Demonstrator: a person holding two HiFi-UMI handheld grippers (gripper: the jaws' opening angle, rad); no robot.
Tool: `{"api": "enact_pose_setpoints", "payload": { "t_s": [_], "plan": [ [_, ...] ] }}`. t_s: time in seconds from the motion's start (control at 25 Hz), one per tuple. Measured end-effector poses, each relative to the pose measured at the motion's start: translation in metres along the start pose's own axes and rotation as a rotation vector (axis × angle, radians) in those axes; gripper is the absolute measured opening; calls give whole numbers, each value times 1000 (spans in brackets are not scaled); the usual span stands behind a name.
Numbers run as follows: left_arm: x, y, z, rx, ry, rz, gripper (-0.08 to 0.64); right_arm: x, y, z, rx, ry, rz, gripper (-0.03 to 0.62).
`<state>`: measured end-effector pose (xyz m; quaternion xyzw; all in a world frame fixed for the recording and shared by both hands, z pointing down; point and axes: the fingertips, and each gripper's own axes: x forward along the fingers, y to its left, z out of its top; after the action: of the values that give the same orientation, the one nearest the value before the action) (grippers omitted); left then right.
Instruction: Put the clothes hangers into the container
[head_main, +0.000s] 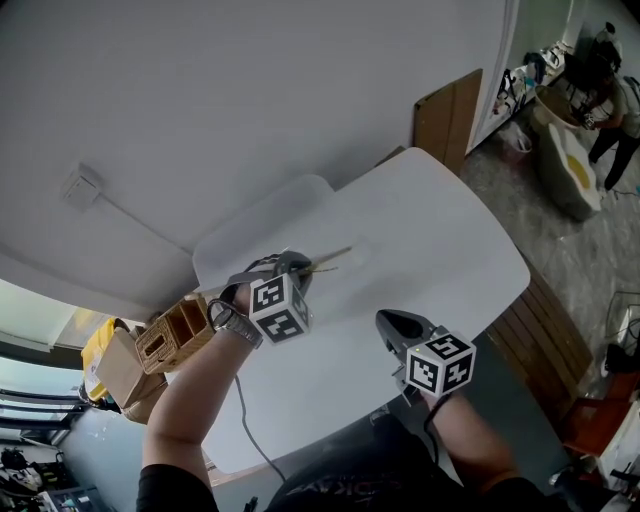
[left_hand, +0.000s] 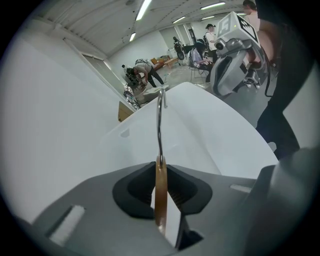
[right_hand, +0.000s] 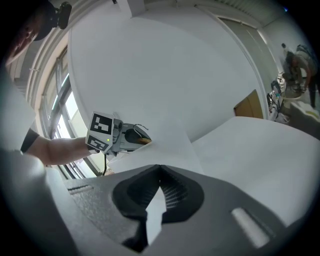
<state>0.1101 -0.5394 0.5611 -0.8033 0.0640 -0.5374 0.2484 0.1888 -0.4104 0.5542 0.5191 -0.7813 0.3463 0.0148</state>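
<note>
My left gripper (head_main: 298, 268) is shut on a wooden clothes hanger (left_hand: 160, 195), pinched edge-on between the pads. The hanger's metal hook (left_hand: 160, 120) sticks out ahead, over a white translucent container (head_main: 250, 235) at the far left of the white table (head_main: 440, 240). In the head view the hanger (head_main: 328, 262) pokes out to the right of the jaws, above the container's near side. My right gripper (head_main: 390, 322) hovers over the table's near part, to the right of the left one, jaws together and holding nothing. The right gripper view shows its pads (right_hand: 172, 192) meeting at the tip.
A wicker basket (head_main: 178, 335) and a cardboard box (head_main: 120, 370) stand left of the table, below its edge. A wooden board (head_main: 447, 115) leans on the wall behind the table. Wooden slats (head_main: 545, 335) lie to the right. A person (head_main: 605, 90) works far off.
</note>
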Motion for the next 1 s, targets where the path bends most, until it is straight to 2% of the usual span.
{"api": "enact_pose_setpoints", "payload": {
  "t_s": [0.6,0.76,0.88,1.0],
  "plan": [
    [16,1,-8,13,14,5,63,17,-3,-1,2,21,5,2],
    [17,0,-11,3,29,4,133,15,-1,-2,4,22,5,2],
    [15,-1,-16,-1,40,8,135,15,1,-4,3,18,6,2],
    [12,-4,-18,1,60,11,169,10,3,-4,2,12,8,2]
  ]
}}
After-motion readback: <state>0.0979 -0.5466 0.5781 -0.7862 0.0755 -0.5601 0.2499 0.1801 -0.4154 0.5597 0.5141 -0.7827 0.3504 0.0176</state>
